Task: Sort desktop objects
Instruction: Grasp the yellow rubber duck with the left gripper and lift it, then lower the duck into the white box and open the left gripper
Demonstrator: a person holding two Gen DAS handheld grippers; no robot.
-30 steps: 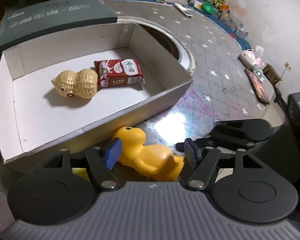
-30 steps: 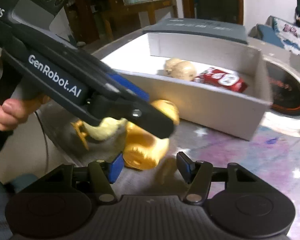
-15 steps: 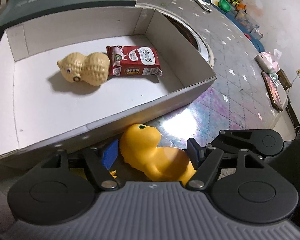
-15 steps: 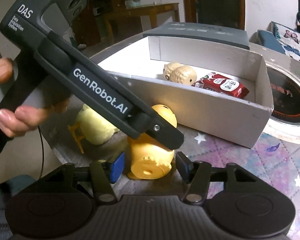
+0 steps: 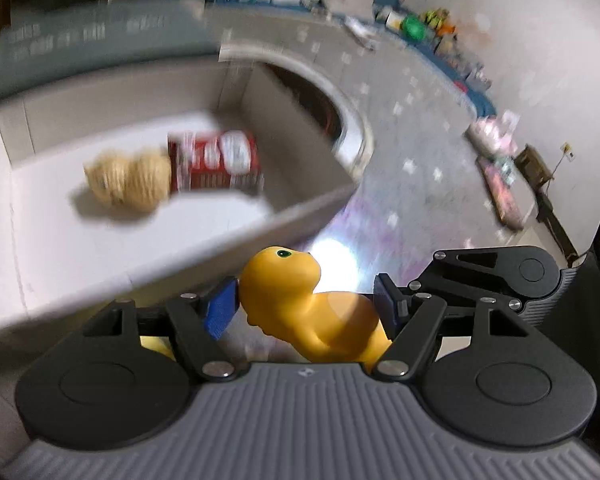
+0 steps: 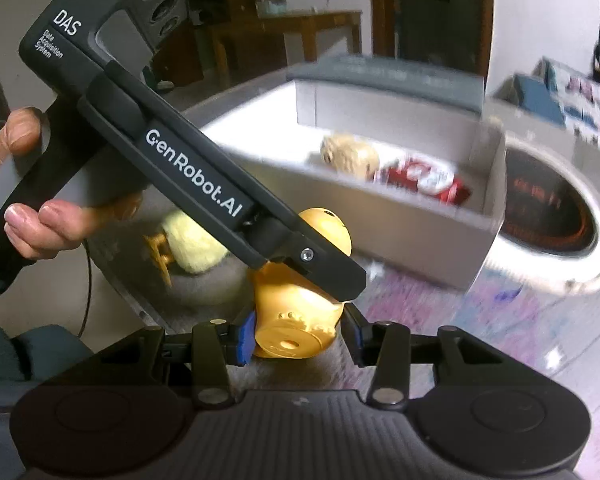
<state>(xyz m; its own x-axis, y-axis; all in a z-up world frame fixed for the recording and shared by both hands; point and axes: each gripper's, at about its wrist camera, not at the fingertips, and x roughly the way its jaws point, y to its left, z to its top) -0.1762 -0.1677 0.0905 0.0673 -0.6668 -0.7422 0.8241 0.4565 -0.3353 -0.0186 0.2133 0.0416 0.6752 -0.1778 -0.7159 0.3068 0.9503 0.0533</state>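
Two tongs work the same toy. The left tongs [image 5: 306, 304] are clamped on an orange rubber duck [image 5: 316, 312]: blue pads press its head side and tail side, and the duck sits between the fingers with its head up toward the box. The right tongs [image 6: 300, 340] are also shut on that orange rubber duck [image 6: 296, 320], gripping its base from the opposite side; the underside with a small hole faces the right wrist camera.

The left tongs' black arm, printed "GenRobot.AI", crosses the right wrist view diagonally over the duck, and a hand [image 6: 32, 208] grips its handle at far left.

The duck is outside the box, just beside its near wall. I cannot tell whether it touches the surface [image 5: 420, 168], which is grey with a star pattern and a purple glare patch.

The open white cardboard box [image 5: 60, 248] holds a peanut-shaped toy [image 5: 128, 180] and a red snack packet [image 5: 216, 164], touching each other near the back of the box. The box's dark lid [image 5: 80, 44] lies behind it.

One pale yellow plush chick [image 6: 196, 248] with orange feet lies on the surface left of the duck, just beside it, in the right wrist view.

A round dark inset [image 6: 548, 208] with a light rim sits in the surface beyond the box. The background is blurred in both views.
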